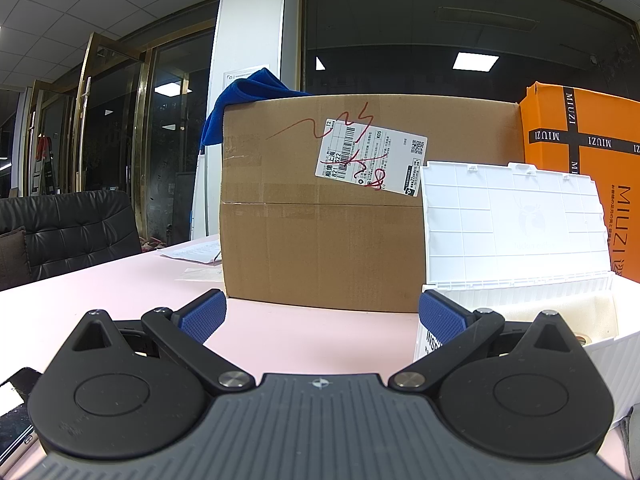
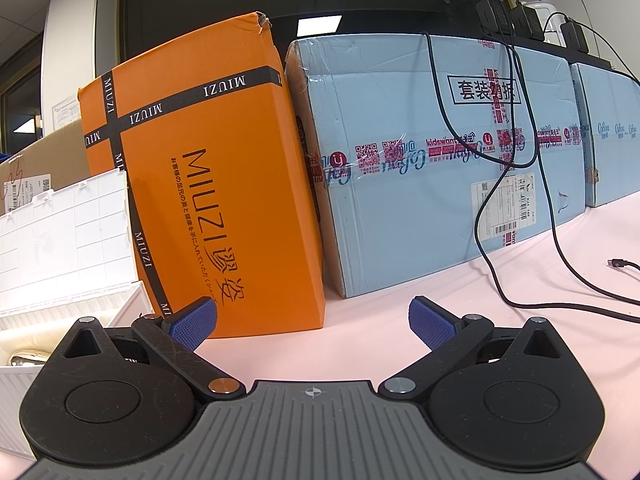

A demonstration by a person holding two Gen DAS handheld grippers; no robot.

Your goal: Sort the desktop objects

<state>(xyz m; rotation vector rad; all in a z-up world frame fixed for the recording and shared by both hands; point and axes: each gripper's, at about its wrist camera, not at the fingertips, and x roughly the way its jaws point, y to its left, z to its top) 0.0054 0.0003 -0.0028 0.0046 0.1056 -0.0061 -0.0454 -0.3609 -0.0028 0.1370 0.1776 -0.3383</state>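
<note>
A white plastic storage box (image 1: 520,216) stands with its lid raised on the pink table (image 1: 304,336), to the right of my left gripper (image 1: 320,314). That gripper is open, nothing between its blue pads. In the right wrist view the same white box (image 2: 68,232) sits at the left, with a shiny metal object (image 2: 26,360) lying inside it. My right gripper (image 2: 313,318) is open and empty, low over the pink table (image 2: 360,332), just right of the box.
A brown cardboard box (image 1: 320,220) with a blue cloth (image 1: 244,96) on top stands behind. An orange MIUZI box (image 2: 200,184) and light blue cartons (image 2: 440,160) line the back. Black cables (image 2: 560,264) trail across the right. Papers (image 1: 196,254) and a phone (image 1: 16,412) lie at the left.
</note>
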